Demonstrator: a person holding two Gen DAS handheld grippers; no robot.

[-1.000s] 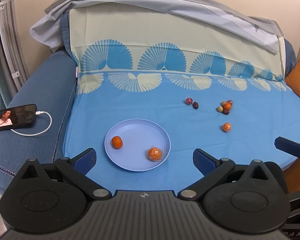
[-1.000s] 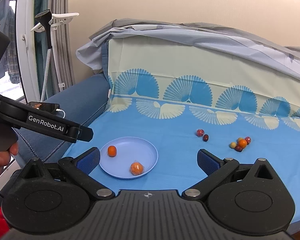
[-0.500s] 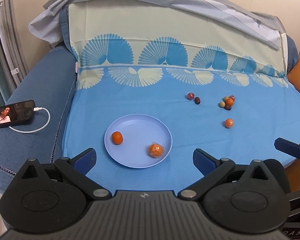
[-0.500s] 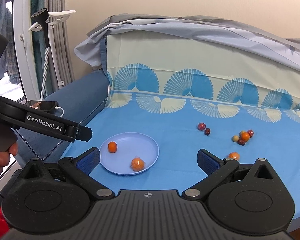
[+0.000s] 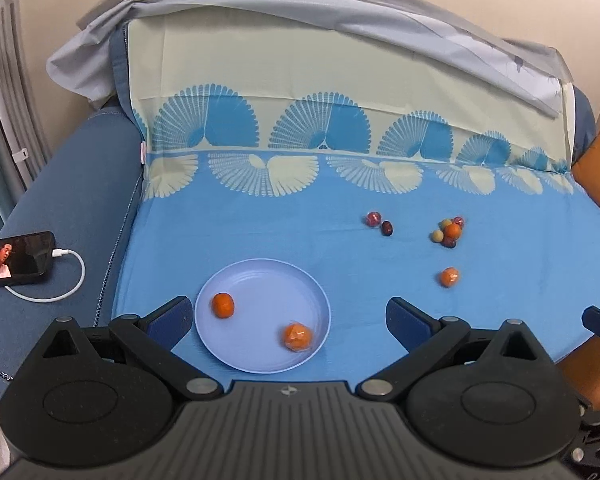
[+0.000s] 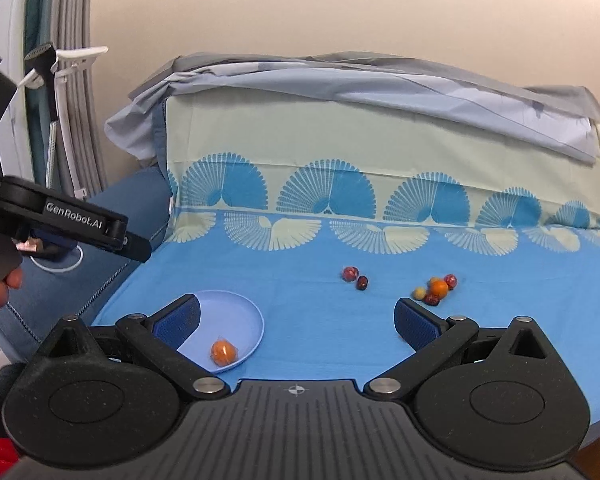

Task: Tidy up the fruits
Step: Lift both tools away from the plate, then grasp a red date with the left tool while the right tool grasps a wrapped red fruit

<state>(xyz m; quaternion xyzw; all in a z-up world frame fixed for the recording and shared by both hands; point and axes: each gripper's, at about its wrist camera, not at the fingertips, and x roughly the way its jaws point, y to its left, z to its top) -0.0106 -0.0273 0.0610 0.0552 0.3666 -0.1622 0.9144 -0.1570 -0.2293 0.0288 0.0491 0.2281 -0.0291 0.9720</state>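
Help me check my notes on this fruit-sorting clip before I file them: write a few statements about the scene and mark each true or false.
1. The round light-blue plate holds two orange fruits, a bare orange fruit and a wrapped orange fruit. True.
2. The left gripper is shut on a fruit. False: its jaws stand open with nothing between them.
3. A lone wrapped orange fruit lies on the blue sheet apart from the cluster of small mixed fruits. True.
4. The black phone lies on the plate. False: it rests on the dark-blue sofa arm, with a white cable plugged in.
5. The right gripper is open. True.
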